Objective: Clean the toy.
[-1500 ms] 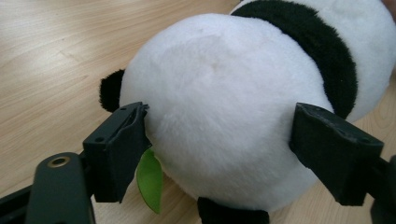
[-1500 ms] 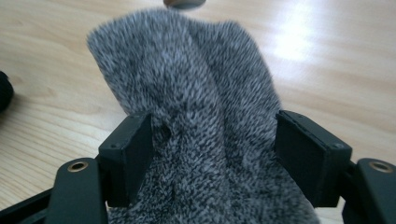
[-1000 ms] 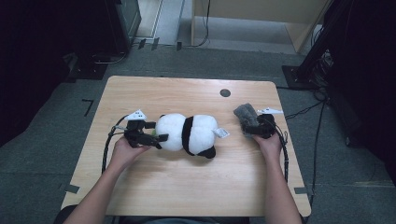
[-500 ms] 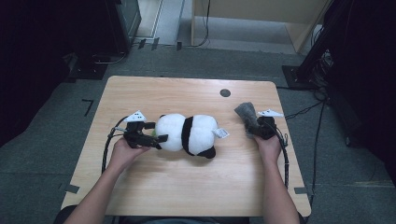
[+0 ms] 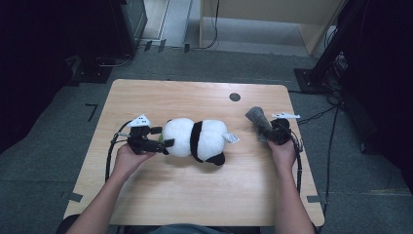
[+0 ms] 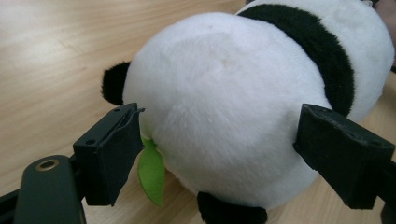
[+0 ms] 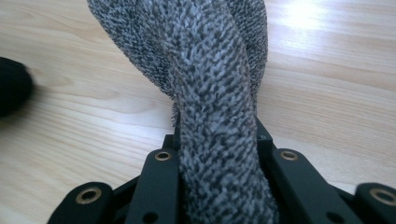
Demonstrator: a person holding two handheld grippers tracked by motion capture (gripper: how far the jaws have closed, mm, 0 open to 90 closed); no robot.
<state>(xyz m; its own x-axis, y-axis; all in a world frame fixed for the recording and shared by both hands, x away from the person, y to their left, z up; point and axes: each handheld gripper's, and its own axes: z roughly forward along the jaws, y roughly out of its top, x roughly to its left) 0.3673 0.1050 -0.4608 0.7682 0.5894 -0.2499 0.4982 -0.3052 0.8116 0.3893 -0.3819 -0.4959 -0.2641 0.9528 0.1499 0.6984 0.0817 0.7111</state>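
Observation:
A black-and-white plush panda [image 5: 197, 139] lies on its side in the middle of the wooden table [image 5: 195, 195]. My left gripper [image 5: 161, 136] straddles its white rounded end [image 6: 233, 93]. Its jaws stand wide and have just been closing in, and the pads [image 6: 112, 154] sit at the fur without denting it. A green felt leaf [image 6: 152, 172] hangs by the left pad. At the right, my right gripper [image 5: 270, 130] has just closed and is shut on a grey knitted cloth [image 5: 257, 119]. The cloth [image 7: 210, 70] rises bunched from between the jaws [image 7: 217, 140].
A small dark round hole [image 5: 234, 96] sits in the tabletop near the far edge. A white tag [image 5: 231, 138] sticks out of the panda toward the right gripper. Cables trail from both grippers along the table. Dark equipment stands on the floor around the table.
The right gripper's jaws have closed on the grey cloth, which now stands narrower and bunched. The left jaws have drawn in slightly around the panda. Neither hand has shifted.

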